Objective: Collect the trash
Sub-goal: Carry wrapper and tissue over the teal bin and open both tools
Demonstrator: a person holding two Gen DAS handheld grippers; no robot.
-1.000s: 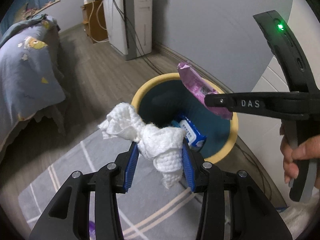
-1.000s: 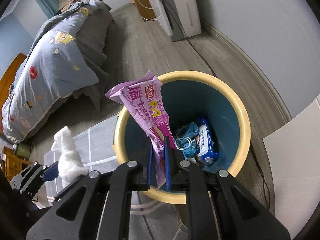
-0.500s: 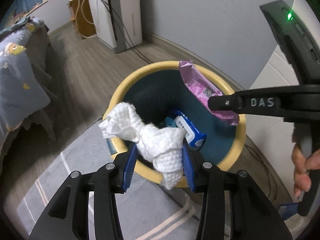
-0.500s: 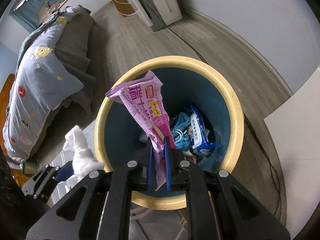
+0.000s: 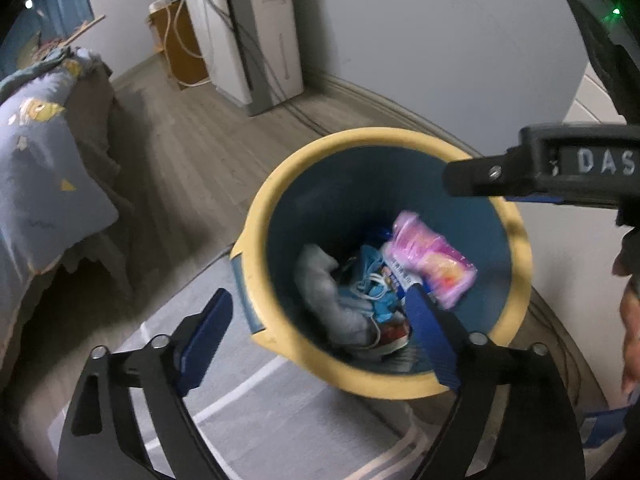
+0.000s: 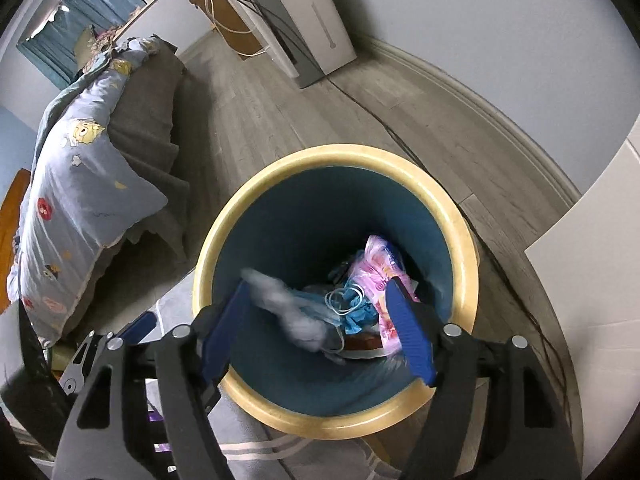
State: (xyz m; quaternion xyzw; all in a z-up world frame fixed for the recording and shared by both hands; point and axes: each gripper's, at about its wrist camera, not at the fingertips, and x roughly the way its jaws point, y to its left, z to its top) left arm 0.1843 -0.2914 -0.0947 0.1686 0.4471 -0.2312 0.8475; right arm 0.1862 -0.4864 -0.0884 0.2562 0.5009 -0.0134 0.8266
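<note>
A yellow-rimmed bin (image 5: pixel 256 236) (image 6: pixel 468 240) with a blue inside stands on the floor below both grippers. Inside it lie a white cloth wad (image 5: pixel 328 292) (image 6: pixel 288 304), a pink snack wrapper (image 5: pixel 432 256) (image 6: pixel 380 268), a blue mask and a blue wipes pack. My left gripper (image 5: pixel 316 336) hangs over the bin's near rim, its jaws opening wide with nothing between them. My right gripper (image 6: pixel 316 324) hovers over the bin's mouth, jaws also opening and empty. In the left wrist view the right gripper's arm crosses at the upper right.
A bed with a blue cartoon quilt (image 6: pixel 80 184) stands to the left. A white appliance (image 5: pixel 256 32) with cables and a wooden cabinet (image 5: pixel 180 48) sit by the far wall. A grey striped rug (image 5: pixel 260 420) lies under the bin's near side. A white panel (image 6: pixel 592 280) rises at right.
Both grippers opened. The white cloth dropped from the left gripper and the pink wrapper dropped from the right one; both now lie inside the bin. Both grippers came lower over the bin.
</note>
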